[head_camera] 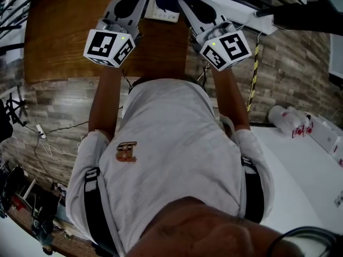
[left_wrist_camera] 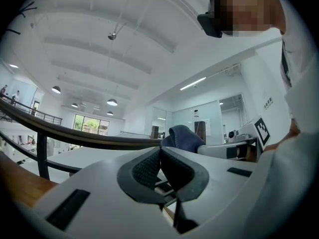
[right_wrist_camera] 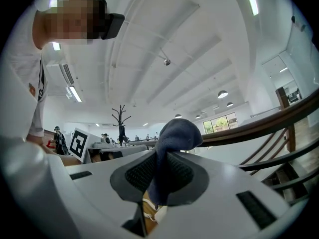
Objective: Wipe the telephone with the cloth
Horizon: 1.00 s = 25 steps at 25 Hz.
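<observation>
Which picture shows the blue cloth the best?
The right gripper view: the blue cloth fills the middle, pinched in the right gripper. The left gripper view shows it smaller, beyond the left gripper's shut jaws. The head view shows only a dark bit at the top edge.

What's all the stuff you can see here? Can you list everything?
Cloth: one, dark blue, pinched in the right gripper.
Telephone: one, white, on the wooden table, mostly hidden.
Wooden table: one, brown, ahead of the person.
White table: one, at the right.
Wrapped packages: a few, white and red, on the white table.
Cables: several, dark, low at the left.
Left gripper: one, grey, shut, empty.
Right gripper: one, grey, shut on the cloth.
Shirt: one, white.
</observation>
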Available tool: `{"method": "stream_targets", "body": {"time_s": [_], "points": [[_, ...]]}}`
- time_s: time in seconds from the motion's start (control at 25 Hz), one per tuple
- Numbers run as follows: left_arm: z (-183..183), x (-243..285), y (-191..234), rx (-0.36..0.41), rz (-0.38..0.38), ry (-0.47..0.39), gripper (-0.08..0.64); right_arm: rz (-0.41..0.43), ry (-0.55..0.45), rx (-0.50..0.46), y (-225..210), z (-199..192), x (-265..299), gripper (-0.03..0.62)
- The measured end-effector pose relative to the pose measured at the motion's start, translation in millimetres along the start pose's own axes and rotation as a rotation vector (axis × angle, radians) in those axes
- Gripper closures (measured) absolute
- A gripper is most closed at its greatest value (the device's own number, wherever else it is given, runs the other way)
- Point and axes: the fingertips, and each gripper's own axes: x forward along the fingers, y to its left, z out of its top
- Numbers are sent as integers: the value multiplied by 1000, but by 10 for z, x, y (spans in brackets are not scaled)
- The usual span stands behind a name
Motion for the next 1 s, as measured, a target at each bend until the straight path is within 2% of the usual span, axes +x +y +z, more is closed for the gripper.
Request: {"method": "stream_targets", "body": {"time_s": [1.0], "points": [[-35,6,35,-21,11,-2,541,2,7,-7,27,-34,-39,522]]}}
